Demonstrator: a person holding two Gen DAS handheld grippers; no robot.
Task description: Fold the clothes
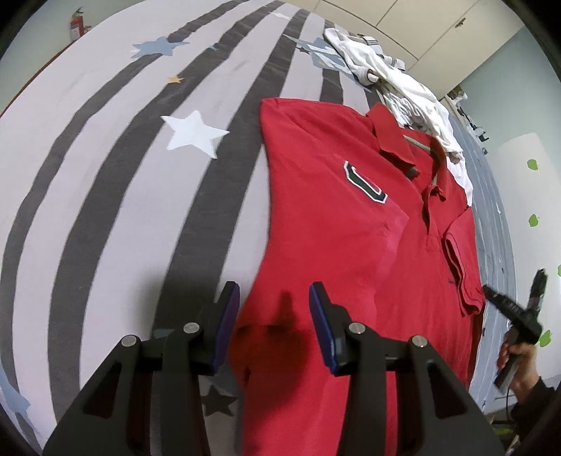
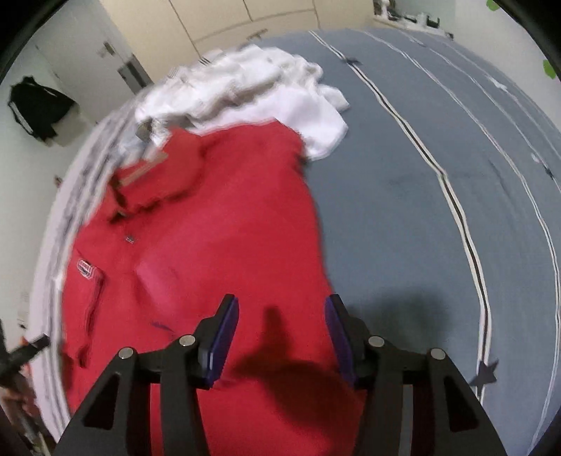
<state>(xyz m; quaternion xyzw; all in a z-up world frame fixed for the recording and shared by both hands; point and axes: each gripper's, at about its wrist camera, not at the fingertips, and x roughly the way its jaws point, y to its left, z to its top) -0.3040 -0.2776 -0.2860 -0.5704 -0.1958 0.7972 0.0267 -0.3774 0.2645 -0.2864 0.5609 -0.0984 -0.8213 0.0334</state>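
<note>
**Red polo being laid lengthwise on the striped bed**

1 red polo shirt (image 1: 336, 224) is being seen spread flat on the bed (image 1: 115, 182), its long axis running away from both cameras, collar (image 1: 392, 136) pointing to the far end and hem lying nearest the claws. Its sleeves are being shown folded inward over the body, and 1 green letter patch (image 1: 364, 182) is being displayed on the chest.

1 crumpled white garment (image 1: 396, 84) is being seen just beyond the collar, touching the red cloth.

2 claws are being held above the hem: the left claw (image 1: 275, 326) is standing parted over the shirt's left edge, gripping nothing; the right claw (image 2: 282, 336) is likewise standing apart and empty over the right edge.

The bed is being covered by a grey-striped, star-printed sheet on 1 side and blue-grey on the other. Cream wardrobe doors (image 2: 224, 21) are being seen behind.
</note>
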